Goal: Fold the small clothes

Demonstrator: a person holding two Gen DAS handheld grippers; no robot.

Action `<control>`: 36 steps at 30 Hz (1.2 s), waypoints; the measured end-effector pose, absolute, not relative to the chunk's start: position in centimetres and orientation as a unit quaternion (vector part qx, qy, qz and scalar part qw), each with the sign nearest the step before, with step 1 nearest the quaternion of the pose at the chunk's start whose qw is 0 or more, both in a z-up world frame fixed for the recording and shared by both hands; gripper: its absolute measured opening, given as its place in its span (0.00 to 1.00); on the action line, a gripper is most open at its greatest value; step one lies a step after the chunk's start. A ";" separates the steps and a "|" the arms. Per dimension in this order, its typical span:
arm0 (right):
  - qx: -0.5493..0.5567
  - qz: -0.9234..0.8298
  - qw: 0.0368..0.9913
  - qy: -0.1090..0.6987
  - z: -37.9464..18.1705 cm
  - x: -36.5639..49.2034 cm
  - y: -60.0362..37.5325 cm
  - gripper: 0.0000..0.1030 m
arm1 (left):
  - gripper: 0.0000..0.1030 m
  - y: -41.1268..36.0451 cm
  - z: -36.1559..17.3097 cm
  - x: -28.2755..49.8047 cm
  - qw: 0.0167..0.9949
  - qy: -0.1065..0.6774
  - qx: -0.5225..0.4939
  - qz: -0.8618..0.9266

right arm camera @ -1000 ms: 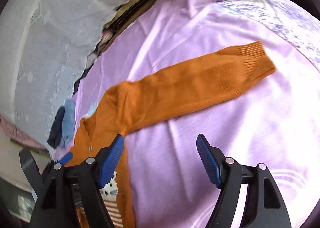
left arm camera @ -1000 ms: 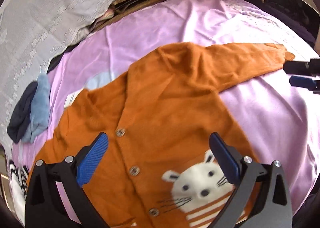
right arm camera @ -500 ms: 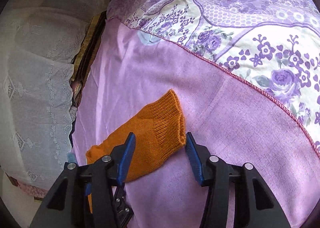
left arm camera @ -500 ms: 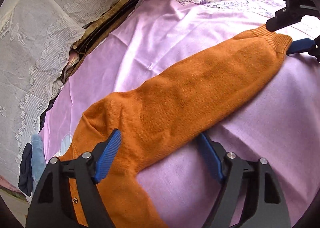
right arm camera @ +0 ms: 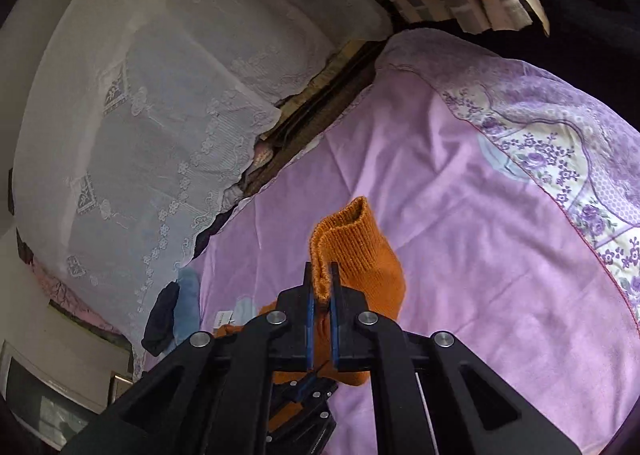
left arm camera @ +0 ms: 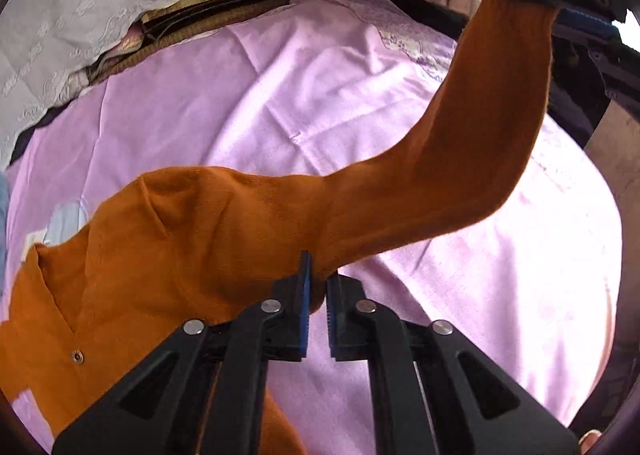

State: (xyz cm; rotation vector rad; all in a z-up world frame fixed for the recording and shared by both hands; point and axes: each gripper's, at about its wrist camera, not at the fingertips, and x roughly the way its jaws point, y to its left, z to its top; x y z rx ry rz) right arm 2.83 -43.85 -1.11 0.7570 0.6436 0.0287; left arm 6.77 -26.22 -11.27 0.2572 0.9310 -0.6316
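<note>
On the bed [left arm camera: 280, 95], the soft, light orange cardigan [left arm camera: 160, 255] drapes limply, its sleeve [left arm camera: 460, 175] lifted: the left gripper [left arm camera: 316, 295] has jaws clamped at the underarm, the right gripper [right arm camera: 322, 295] on the ribbed cuff [right arm camera: 352, 239], sensible hold points.

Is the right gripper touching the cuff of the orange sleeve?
Touching. The right wrist view shows the right gripper shut on the ribbed sleeve cuff, knit pinched between both blue pads.

Both wrist views look close along their fingers, sharing the orange cardigan [left arm camera: 240, 239] and, seemingly, the bedspread [right arm camera: 460, 255].
</note>
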 end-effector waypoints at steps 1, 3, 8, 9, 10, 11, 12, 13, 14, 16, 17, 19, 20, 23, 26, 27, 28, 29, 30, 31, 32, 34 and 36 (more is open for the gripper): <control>0.357 0.030 0.881 0.309 -0.4 3.2 -42.4 0.06 | 0.06 -25.0 -10.9 7.0 0.837 0.446 0.095 -0.301; 0.336 0.062 0.885 0.316 0.6 5.1 -39.3 0.06 | 0.08 -22.7 -10.4 7.4 0.837 0.456 0.051 -0.298; 0.265 0.135 0.890 0.346 1.7 9.0 -30.4 0.06 | 0.41 -16.4 -10.1 7.3 0.846 0.463 -0.019 -0.263; 0.254 0.147 0.888 0.354 1.6 9.7 -28.7 0.06 | 0.42 -15.0 -10.0 7.4 0.847 0.464 -0.030 -0.257; 0.248 0.160 0.884 0.361 1.4 10.5 -27.2 0.06 | 0.42 -13.4 -10.0 7.5 0.846 0.467 -0.044 -0.255; 0.242 0.174 0.880 0.370 1.1 11.3 -25.8 0.06 | 0.42 -11.6 -10.0 7.8 0.845 0.469 -0.060 -0.250; 0.234 0.185 0.876 0.379 0.8 11.9 -24.4 0.06 | 0.42 -9.8 -10.0 8.0 0.844 0.471 -0.077 -0.244; 0.223 0.196 0.872 0.388 0.4 12.6 -22.9 0.06 | 0.45 -7.7 -10.3 8.4 0.844 0.474 -0.096 -0.232; 0.212 0.207 0.868 0.399 -0.2 13.2 -21.5 0.06 | 0.47 -5.7 -10.6 8.7 0.844 0.477 -0.112 -0.217; 0.189 0.218 0.861 0.418 -1.7 14.0 -19.0 0.06 | 0.48 -1.7 -11.5 9.9 0.839 0.486 -0.151 -0.191; 0.179 0.223 0.857 0.428 -2.6 14.4 -17.8 0.06 | 0.48 0.1 -12.0 10.7 0.834 0.493 -0.170 -0.180; 0.166 0.226 0.852 0.442 -4.2 15.0 -15.6 0.06 | 0.48 2.6 -12.9 12.1 0.833 0.502 -0.175 -0.153; 0.162 0.229 0.847 0.451 -5.1 15.3 -14.6 0.06 | 0.48 3.3 -13.2 12.7 0.837 0.505 -0.161 -0.139; 0.154 0.236 0.830 0.481 -7.7 16.3 -12.2 0.06 | 0.48 4.2 -14.0 13.6 0.840 0.510 -0.130 -0.132; 0.147 0.250 0.806 0.516 -10.3 16.8 -10.5 0.10 | 0.48 5.0 -15.2 14.2 0.832 0.522 -0.137 -0.129; 0.150 0.250 0.802 0.521 -10.7 16.9 -10.3 0.14 | 0.48 5.1 -15.6 14.4 0.830 0.525 -0.139 -0.129; 0.161 0.254 0.796 0.525 -10.9 16.9 -10.3 0.20 | 0.48 5.2 -15.8 14.5 0.829 0.526 -0.139 -0.128; 0.179 0.259 0.791 0.524 -10.7 16.8 -10.6 0.33 | 0.48 5.2 -15.8 14.6 0.830 0.525 -0.138 -0.128; 0.193 0.264 0.793 0.514 -10.3 16.6 -11.1 0.36 | 0.48 5.2 -15.7 14.6 0.830 0.525 -0.137 -0.130; 0.197 0.270 0.798 0.502 -9.5 16.4 -11.6 0.36 | 0.48 5.2 -15.6 14.5 0.830 0.524 -0.139 -0.134; 0.198 0.276 0.802 0.491 -8.6 16.2 -12.1 0.36 | 0.48 5.2 -15.4 14.6 0.828 0.523 -0.144 -0.140; 0.203 0.280 0.814 0.467 -7.0 15.6 -13.8 0.36 | 0.48 5.2 -15.1 14.9 0.825 0.522 -0.155 -0.153; 0.206 0.259 0.829 0.451 -6.0 15.0 -16.4 0.36 | 0.49 4.9 -15.0 15.6 0.823 0.522 -0.159 -0.158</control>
